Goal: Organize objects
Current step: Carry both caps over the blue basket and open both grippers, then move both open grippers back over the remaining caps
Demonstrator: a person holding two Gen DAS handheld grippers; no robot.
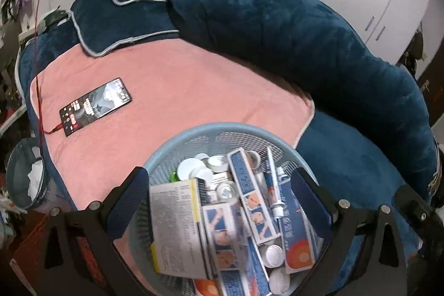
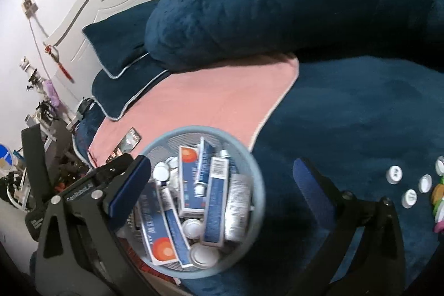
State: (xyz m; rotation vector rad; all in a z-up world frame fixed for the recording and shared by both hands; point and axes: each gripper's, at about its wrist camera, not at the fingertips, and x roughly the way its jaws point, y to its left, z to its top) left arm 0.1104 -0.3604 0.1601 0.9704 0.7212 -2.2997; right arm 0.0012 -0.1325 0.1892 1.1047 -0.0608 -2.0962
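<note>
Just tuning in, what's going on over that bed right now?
A person holds both grippers over a blue mesh basket on the bed, full of ointment boxes, tubes and small white jars. The left gripper and right gripper are both open and hold nothing. A few white jars remain on the blue blanket; a phone lies on the pink towel.

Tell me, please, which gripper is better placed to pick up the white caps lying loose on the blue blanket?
Right, probably: the white caps lie beside the open right gripper, whereas the left gripper hangs over the basket.
</note>
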